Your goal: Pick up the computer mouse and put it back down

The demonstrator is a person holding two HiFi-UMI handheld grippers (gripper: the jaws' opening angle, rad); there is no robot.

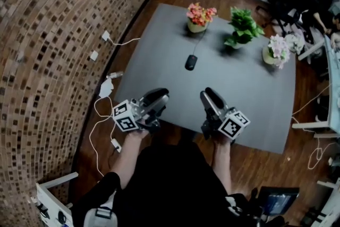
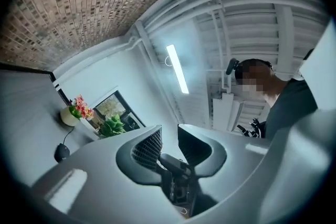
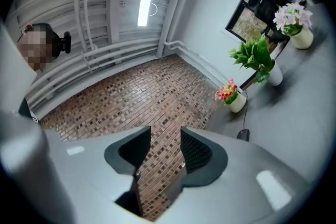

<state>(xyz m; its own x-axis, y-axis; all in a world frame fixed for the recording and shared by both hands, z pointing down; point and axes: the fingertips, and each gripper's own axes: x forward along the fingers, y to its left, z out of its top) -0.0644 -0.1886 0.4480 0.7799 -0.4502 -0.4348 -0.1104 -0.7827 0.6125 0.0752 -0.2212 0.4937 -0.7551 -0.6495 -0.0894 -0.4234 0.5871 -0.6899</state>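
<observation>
We see the mouse point(image 1: 190, 61) down on the bench point(image 1: 159, 61), with nothing holding it. It sits in the far half, closer to the far edge than the near one, just short of the pot of orange-pink flowers point(image 1: 201, 17). Its cord point(image 1: 194, 45) runs up toward that pot. The green plant point(image 1: 243, 27) and the pale pink flowers point(image 1: 277, 51) stand further right along the same far edge, apart from the mouse.

The left claw point(image 1: 156, 97) is clenched and empty. In its own view the jaws stand nearly together, with only a thin slit between them and nothing in it. We read that as fully closed, though the wide-angle view makes the slit hard to judge. The claw is tipped upward, looking at the ceiling and a light strip point(image 2: 177, 68).

The right claw point(image 1: 211, 95) is released and empty. Its jaws are apart, and only the brick wall point(image 3: 157, 97) shows through the gap.

Both claws hover at the near edge of the bench, side by side, well apart from the mouse. White cables and plugs point(image 1: 106, 87) lie on the floor off the bench's left edge.
</observation>
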